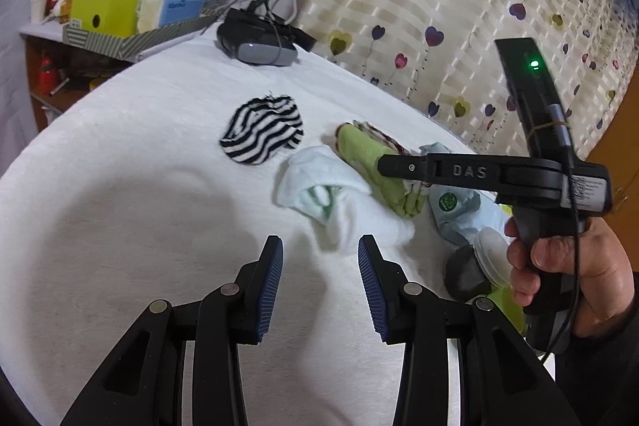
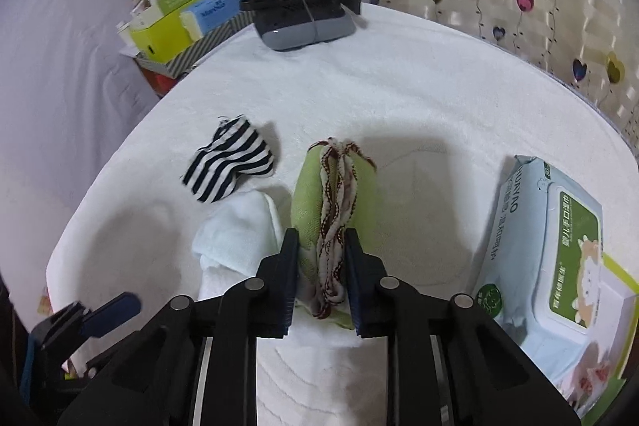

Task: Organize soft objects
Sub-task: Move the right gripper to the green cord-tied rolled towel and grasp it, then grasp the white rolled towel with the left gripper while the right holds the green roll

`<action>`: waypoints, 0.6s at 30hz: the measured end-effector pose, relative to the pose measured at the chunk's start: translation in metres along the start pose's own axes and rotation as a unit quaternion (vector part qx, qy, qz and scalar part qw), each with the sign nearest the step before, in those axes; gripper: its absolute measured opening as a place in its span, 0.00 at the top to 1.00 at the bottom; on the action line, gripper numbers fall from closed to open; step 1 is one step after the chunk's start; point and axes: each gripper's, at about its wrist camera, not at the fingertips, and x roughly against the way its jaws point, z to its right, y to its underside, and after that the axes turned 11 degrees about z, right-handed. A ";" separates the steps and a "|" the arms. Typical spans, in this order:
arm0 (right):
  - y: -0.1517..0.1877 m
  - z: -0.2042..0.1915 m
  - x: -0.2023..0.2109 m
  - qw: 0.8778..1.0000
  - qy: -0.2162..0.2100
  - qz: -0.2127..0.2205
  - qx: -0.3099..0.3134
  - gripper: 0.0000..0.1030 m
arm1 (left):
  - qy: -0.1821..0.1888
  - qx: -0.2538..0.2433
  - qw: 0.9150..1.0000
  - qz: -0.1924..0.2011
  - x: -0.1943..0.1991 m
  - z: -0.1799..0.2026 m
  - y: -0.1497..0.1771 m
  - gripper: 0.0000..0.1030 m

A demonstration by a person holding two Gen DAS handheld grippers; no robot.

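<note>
Nearest us, our right claw (image 2: 321, 278) has pinched narrow on the folded green cloth (image 2: 309, 202) mid-worktop (image 2: 399, 98), presumably to lift it for sorting, while our left claw (image 1: 320, 282) hangs wide and empty.

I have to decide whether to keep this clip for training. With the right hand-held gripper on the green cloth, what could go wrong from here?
1. The right hand-held gripper pinches only the near end of the folded green cloth, so it may unfold when lifted.
2. The white cloth lies against the green one and may get dragged along.
3. The open left hand-held gripper sits close by; the two could collide.
</note>
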 end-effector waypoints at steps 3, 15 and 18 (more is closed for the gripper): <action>0.004 0.001 0.012 1.000 -0.010 0.014 0.000 0.79 | 0.008 -0.003 1.000 -0.005 -0.006 0.006 0.000 0.59; 0.016 0.012 0.062 0.996 -0.038 0.073 -0.017 0.79 | 0.018 -0.023 0.999 -0.040 -0.051 0.024 -0.001 0.47; 0.017 0.015 0.069 0.996 -0.044 0.081 -0.019 0.79 | 0.024 -0.018 0.998 -0.053 -0.063 0.024 0.001 0.47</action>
